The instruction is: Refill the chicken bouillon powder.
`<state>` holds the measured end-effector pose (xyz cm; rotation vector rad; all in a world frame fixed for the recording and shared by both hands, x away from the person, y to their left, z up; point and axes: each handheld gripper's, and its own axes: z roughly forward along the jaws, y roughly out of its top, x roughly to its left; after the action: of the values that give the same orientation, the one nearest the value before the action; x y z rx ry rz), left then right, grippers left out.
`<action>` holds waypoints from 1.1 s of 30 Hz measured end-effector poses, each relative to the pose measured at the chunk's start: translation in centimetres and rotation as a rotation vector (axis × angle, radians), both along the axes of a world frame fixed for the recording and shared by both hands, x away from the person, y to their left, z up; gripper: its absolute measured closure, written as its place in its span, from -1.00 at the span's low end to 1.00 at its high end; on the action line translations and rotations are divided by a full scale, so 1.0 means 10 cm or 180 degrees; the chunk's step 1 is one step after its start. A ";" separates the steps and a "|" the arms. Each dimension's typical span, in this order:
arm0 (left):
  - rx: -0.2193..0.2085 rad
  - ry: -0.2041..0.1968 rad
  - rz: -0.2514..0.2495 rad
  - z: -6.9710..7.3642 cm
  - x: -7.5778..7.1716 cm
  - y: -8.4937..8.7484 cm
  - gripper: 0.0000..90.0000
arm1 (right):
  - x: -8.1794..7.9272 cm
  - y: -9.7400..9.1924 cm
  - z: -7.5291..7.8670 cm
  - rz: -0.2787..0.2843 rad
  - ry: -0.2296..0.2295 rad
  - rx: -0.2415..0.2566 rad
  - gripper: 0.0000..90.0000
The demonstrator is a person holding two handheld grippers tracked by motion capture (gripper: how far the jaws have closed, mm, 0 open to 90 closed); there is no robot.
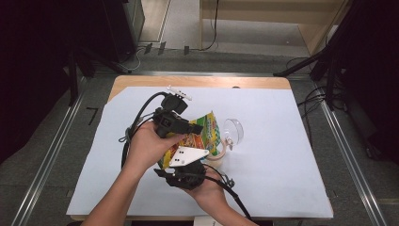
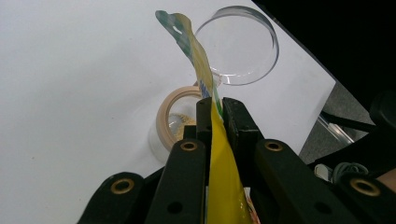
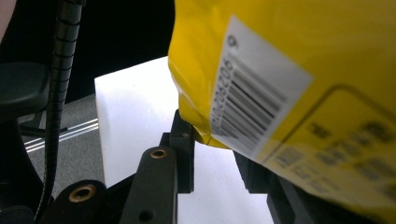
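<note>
Left gripper (image 2: 214,109): we clamp its jaws on the upper edge of the yellow snack bag (image 1: 203,134), pads pressed flat on the foil, so that the bag hangs steady above the table.
Snack bag: it is held off the white table cover (image 1: 282,155) between both grippers, mouth tilted toward the jar, which we judge is for pouring.
Jar (image 2: 175,122): a small clear jar with a tan rim stands just below the bag's twisted top (image 2: 184,32), some crumbs already inside.
Clear lid (image 2: 243,46): it lies beside the jar, out of the way.
Right gripper (image 3: 212,140): we grip the bag's lower corner near the barcode (image 3: 252,98), jaws closed on the foil, to tip it.
</note>
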<state>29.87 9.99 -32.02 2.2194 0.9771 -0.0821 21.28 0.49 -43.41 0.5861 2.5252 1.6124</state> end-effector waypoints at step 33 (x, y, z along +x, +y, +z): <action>-0.0072 0.0082 0.0012 -0.01 0.06 0.01 0.83 | 0.04 0.00 0.03 0.0028 0.0116 0.0046 0.59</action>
<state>30.49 10.11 -32.16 2.2006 0.9896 -0.1197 21.68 0.52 -43.14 0.6123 2.5474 1.6391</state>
